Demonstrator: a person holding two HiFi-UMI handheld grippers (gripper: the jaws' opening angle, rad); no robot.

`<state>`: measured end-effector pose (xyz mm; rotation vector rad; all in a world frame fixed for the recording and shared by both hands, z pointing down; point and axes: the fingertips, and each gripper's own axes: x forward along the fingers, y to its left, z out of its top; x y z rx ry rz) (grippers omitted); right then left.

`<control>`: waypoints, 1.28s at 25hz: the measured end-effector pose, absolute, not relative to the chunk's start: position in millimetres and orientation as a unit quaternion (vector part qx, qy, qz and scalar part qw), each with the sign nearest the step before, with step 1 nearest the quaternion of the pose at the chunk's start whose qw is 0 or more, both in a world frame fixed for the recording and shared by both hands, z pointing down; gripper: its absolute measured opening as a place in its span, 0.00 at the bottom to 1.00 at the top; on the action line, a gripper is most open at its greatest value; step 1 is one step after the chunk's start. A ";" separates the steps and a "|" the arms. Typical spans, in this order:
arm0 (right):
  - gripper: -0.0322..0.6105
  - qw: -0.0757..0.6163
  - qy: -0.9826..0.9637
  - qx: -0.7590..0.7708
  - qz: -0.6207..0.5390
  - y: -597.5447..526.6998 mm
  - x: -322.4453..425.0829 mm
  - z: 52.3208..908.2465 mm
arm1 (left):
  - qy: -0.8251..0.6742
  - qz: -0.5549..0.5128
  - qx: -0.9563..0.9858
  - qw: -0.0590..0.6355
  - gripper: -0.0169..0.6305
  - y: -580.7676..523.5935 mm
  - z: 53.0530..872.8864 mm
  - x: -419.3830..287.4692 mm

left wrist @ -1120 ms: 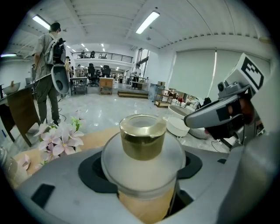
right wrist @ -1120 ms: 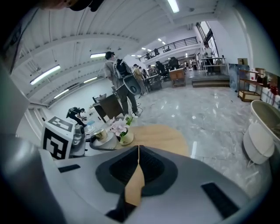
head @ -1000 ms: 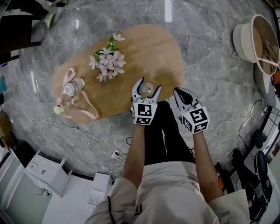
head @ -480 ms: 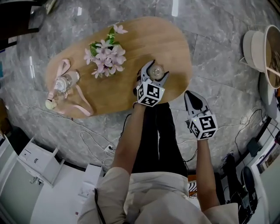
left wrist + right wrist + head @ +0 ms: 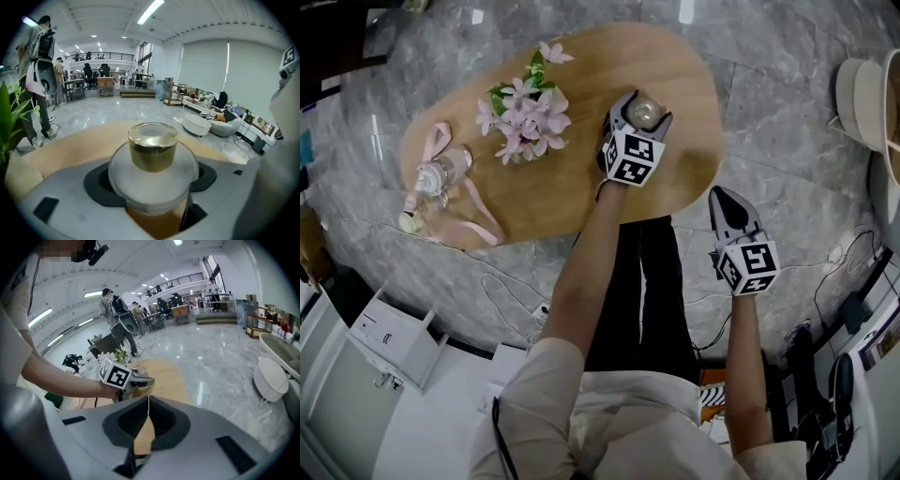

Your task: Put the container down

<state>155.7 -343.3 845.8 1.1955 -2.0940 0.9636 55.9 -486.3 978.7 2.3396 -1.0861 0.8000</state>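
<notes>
The container (image 5: 643, 112) is a round frosted jar with a gold cap (image 5: 153, 145). My left gripper (image 5: 640, 116) is shut on it, one jaw on each side of its body (image 5: 153, 180). It is held over the right part of the oval wooden table (image 5: 581, 187); whether it touches the wood cannot be told. My right gripper (image 5: 724, 197) hangs off the table's near right edge, above the marble floor. Its jaws are shut together with nothing between them (image 5: 148, 401), and it looks toward the left gripper (image 5: 139, 380).
A bunch of pink flowers (image 5: 525, 117) lies left of the container. A small bottle with a pink strap (image 5: 441, 174) lies at the table's left end. A white round stool or basket (image 5: 862, 94) stands on the floor at far right. Cables run across the floor (image 5: 853, 253).
My left gripper has carried the container from the table's near edge farther in over the wood. The right gripper has stayed off the table, still shut.
</notes>
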 end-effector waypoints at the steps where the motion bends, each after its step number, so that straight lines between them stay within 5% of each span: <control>1: 0.16 0.270 -0.778 0.442 0.357 -342.9 155.5 846.3 | -0.400 0.290 0.842 0.217 0.54 -490.6 979.9 53.9; 32: 0.16 0.300 -0.783 0.417 0.350 -314.8 180.8 863.8 | -0.459 0.267 0.836 0.141 0.54 -493.1 983.1 49.6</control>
